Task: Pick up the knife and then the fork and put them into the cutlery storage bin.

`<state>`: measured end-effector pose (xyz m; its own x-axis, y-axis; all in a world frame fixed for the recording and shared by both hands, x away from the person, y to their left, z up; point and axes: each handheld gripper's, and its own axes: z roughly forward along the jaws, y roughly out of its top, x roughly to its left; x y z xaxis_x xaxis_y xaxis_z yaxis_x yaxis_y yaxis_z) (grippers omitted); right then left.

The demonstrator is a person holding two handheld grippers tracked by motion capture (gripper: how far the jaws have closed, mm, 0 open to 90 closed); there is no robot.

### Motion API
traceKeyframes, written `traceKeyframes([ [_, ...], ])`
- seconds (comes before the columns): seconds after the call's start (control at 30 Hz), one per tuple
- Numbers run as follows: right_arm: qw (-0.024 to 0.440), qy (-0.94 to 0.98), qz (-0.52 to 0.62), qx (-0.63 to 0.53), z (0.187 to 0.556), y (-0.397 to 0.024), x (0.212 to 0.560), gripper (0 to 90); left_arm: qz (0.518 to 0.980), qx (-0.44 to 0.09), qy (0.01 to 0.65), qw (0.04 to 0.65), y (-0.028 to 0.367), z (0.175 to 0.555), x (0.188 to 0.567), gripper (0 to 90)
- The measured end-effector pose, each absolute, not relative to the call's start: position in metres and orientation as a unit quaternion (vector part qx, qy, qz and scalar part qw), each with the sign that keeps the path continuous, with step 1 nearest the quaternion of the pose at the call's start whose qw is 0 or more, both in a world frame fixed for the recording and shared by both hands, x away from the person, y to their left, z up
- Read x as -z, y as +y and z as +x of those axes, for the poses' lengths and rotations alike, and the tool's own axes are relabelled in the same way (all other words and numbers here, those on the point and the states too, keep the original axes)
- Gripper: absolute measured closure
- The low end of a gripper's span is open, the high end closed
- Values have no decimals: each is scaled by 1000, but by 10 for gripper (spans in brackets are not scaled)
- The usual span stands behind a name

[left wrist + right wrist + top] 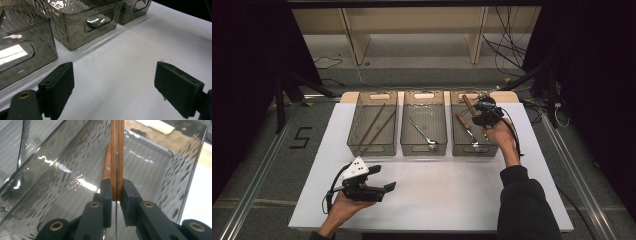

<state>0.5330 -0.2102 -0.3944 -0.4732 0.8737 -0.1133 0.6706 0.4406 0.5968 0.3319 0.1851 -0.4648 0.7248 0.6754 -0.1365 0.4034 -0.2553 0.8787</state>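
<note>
Three smoky clear bins stand in a row at the back of the white table [437, 195]. My right gripper [480, 113] hangs over the right bin [454, 136], shut on a wooden-handled utensil [468, 105]. In the right gripper view the jaws [116, 191] clamp the end of that wooden handle [117, 150], which points into the bin. A second wooden-handled utensil [467, 131] lies on that bin's floor. My left gripper [383, 178] rests low at the table's front left. Its jaws [113, 87] stand wide apart and nothing is between them.
The left bin [373, 93] holds brown chopsticks [374, 125]. In the middle bin [424, 93] lies a metal spoon [423, 133]. Bare white tabletop stretches in front of the bins. Dark floor, cables and a wooden frame lie beyond the table.
</note>
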Motion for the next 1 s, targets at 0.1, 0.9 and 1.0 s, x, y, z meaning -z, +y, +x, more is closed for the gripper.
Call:
traceKeyframes([
  [0.1, 201, 823, 474, -241, 533, -210, 399, 800, 780, -136, 345, 504, 186, 332, 465, 160],
  [0.9, 176, 801, 444, -361, 481, -210, 392, 392, 779, -130, 352, 503, 189, 332, 467, 159],
  [1.0, 172, 796, 436, -384, 466, -211, 392, 370, 778, -129, 352, 503, 188, 332, 467, 160],
])
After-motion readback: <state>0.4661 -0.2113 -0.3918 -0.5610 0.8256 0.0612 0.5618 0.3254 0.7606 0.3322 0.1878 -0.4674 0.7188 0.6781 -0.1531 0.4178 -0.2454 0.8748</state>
